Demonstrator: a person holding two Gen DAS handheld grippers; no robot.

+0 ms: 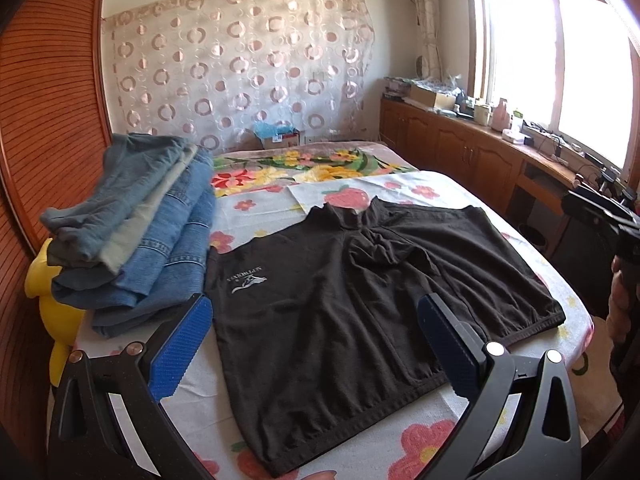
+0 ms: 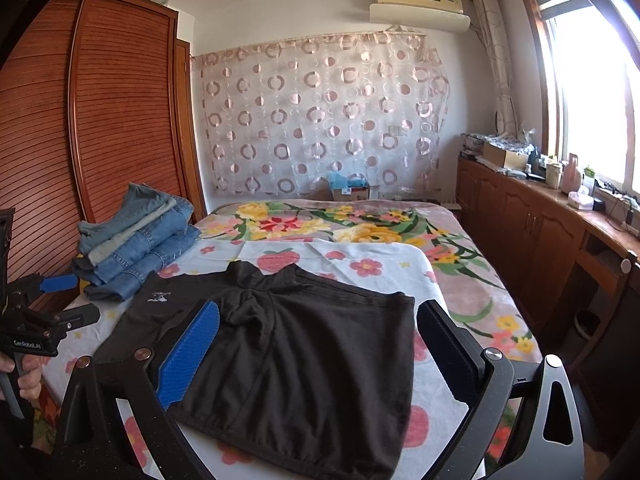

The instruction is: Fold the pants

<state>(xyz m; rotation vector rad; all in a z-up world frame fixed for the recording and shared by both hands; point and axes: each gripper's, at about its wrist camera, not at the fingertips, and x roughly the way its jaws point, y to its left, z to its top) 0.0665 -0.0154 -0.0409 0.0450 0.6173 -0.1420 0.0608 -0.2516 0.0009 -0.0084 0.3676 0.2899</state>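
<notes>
Left wrist view: black shorts (image 1: 360, 288) lie spread flat, unfolded; both grippers' fingers (image 1: 182, 344) gape empty

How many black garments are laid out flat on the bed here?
1. A single pair of black shorts lies spread on the floral sheet, near the bed's front edge, beside the folded denim stack. Nothing black shows in that stack, though its inner layers are hidden.

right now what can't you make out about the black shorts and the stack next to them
- Black fabric shorts: near hem corner cut off by the bottom edge in both wrist views.
- White printed logo: too small to read.
- Folded blue denim stack: lower layers hidden by the top ones; count unclear.
</notes>
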